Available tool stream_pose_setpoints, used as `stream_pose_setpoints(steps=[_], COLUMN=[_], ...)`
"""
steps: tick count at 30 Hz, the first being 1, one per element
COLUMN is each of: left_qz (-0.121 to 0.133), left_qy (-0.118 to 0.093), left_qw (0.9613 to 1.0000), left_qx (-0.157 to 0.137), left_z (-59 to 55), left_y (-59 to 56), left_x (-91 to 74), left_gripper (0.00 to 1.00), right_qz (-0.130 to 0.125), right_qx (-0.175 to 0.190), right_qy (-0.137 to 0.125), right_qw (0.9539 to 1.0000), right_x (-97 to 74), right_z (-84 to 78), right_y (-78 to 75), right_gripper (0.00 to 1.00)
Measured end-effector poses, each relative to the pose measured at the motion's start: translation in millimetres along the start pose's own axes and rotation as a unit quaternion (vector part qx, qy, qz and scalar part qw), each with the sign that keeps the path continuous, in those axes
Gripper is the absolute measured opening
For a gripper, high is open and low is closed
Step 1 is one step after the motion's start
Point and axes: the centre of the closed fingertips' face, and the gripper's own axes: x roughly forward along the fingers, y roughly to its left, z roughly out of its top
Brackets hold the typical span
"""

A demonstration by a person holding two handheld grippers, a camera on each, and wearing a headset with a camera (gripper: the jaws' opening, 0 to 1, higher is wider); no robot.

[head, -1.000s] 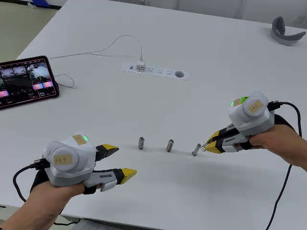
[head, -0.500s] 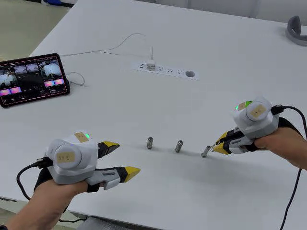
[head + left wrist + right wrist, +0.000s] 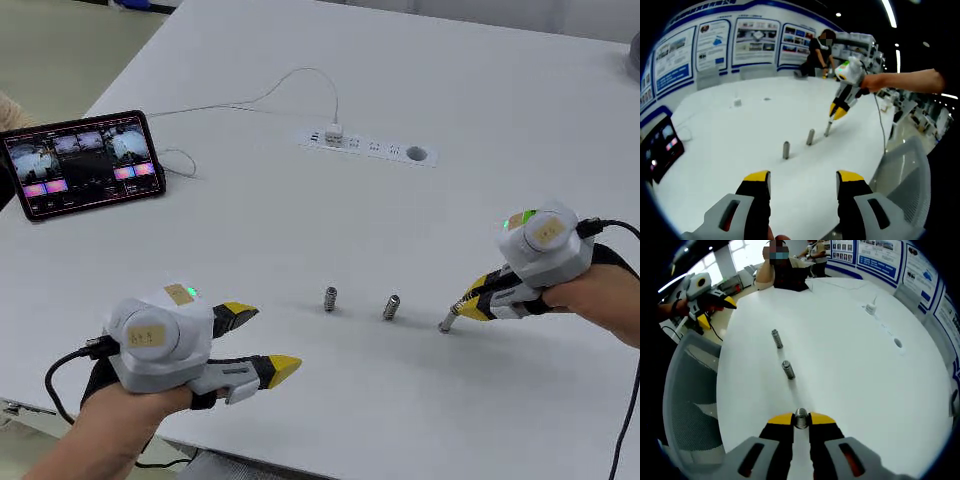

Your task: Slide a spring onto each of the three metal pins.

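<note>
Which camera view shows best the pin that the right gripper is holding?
The right gripper view: the pin sits close and centred, gripped between the jaws of the right gripper. The head view shows it small at the yellow tips; the left gripper view shows it far off.

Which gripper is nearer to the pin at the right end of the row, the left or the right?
Right. The right gripper has its tips at that pin, shut on the spring. The left gripper hangs open, beyond the row's other end.
</note>
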Motion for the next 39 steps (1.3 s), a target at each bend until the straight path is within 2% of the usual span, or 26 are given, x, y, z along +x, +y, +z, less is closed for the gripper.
stream_pose_setpoints(steps=[18,26,39], left_qz=[0.006,0.012,0.016], left_qy=[0.0,0.002,0.002], left_qw=[1.0,0.9999,0.9998], left_qx=[-0.006,-0.009,-0.011], left_z=[0.0,-1.7,-0.6], left_y=[4.7,8.3,9.0], left_x=[-2.3,-6.1,-7.6], left_gripper=[0.57,0.57,0.58], right_qz=[0.012,0.016,0.02], right_qx=[-0.024,-0.042,-0.048], right_qy=[0.019,0.035,0.045], right_qw=[0.9995,0.9984,0.9976], right_x=[15.7,25.4,41.5], right_z=[-2.1,-7.3,-16.7], right_y=[1.9,3.0,0.5], right_gripper=[0.13,0.13,0.13])
